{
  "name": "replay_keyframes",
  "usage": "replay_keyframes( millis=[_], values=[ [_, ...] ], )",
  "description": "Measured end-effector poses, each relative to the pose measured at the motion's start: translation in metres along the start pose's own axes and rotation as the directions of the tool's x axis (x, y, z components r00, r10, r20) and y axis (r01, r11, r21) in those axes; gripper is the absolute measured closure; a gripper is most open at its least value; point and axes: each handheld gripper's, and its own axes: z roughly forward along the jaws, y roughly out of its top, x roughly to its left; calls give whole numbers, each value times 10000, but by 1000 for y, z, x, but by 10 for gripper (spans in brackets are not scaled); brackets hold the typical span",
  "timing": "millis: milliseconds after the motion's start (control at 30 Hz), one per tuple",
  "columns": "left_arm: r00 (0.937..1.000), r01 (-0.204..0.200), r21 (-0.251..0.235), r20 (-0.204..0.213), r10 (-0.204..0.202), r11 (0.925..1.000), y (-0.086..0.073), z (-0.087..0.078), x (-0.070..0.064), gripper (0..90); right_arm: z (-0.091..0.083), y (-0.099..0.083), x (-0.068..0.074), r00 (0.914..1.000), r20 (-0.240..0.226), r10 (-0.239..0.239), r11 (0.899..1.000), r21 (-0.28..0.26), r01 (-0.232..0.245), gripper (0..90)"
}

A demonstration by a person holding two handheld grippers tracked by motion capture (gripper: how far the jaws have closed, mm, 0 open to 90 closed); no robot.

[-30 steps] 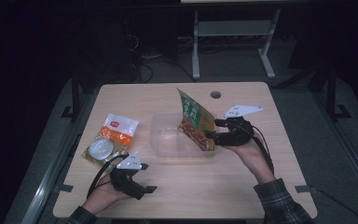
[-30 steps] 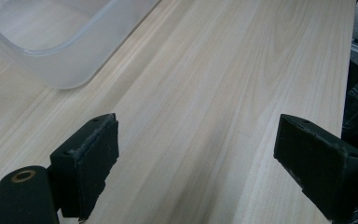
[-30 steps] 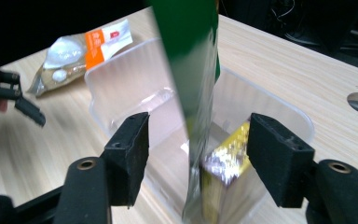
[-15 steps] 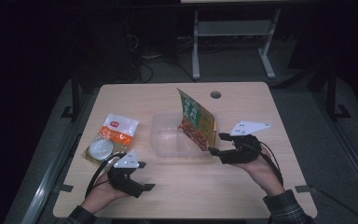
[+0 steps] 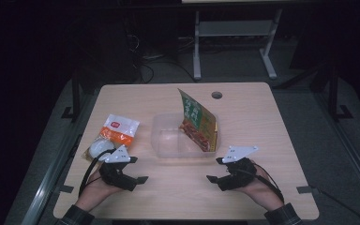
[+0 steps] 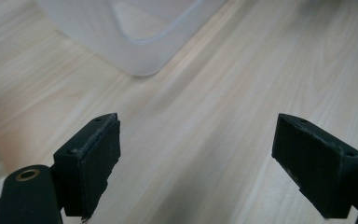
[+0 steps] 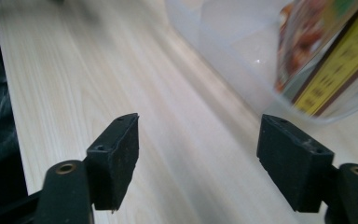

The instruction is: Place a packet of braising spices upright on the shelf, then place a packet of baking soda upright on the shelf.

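**Release complete: right gripper withdrawn from the packet**

Right gripper (image 5: 214,177), lower right of the high view: I have pulled it back from the clear tub (image 5: 166,150) to the near table edge over the last second. A second ago it sat against the green-and-red snack packet (image 5: 198,121); now its jaws stand wide apart with nothing between them, confirmed in the right gripper view, where bare wood shows between the two black pads (image 7: 116,158). The packet remains where I let it go, standing tilted inside the right end of the tub, its top corner leaning toward the upper left of the frame and its lower edge against the tub's right wall.

Left gripper (image 5: 140,179), lower left of the high view: unchanged in place, jaws likewise spread wide and empty, pointing at the tub's near corner (image 6: 140,51).

Orange-and-white pouch (image 5: 118,130) and a pale round item (image 5: 98,149) lie on the table (image 5: 262,122) left of the tub, just beyond the left gripper. I judge the first packet placed, and these two the likely next things to load.
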Motion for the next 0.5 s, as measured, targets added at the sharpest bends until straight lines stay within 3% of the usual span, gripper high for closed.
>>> replay_keyframes(
  millis=[133,267,367,467,500],
  values=[
    [9989,297,-46,-358,-298,9995,-2,-7,9,148,8,-11,1,9999,-80,-91,9989,465,95,260],
    [9945,543,-164,-890,-556,9984,-3,-18,23,148,10,-18,0,9998,-182,92,9984,557,-81,256],
    [9863,944,-365,-1324,-984,9949,-4,-26,36,148,11,-21,1,9995,-269,141,9980,626,-124,251],
    [9766,1112,-400,-1806,-1166,9930,-4,-34,49,147,13,-23,1,9993,-337,139,9977,665,-116,247],
    [9704,1263,-533,-2007,-1345,9906,-4,-36,55,147,14,-23,1,9993,-358,120,9977,665,-96,243]
  ],
)
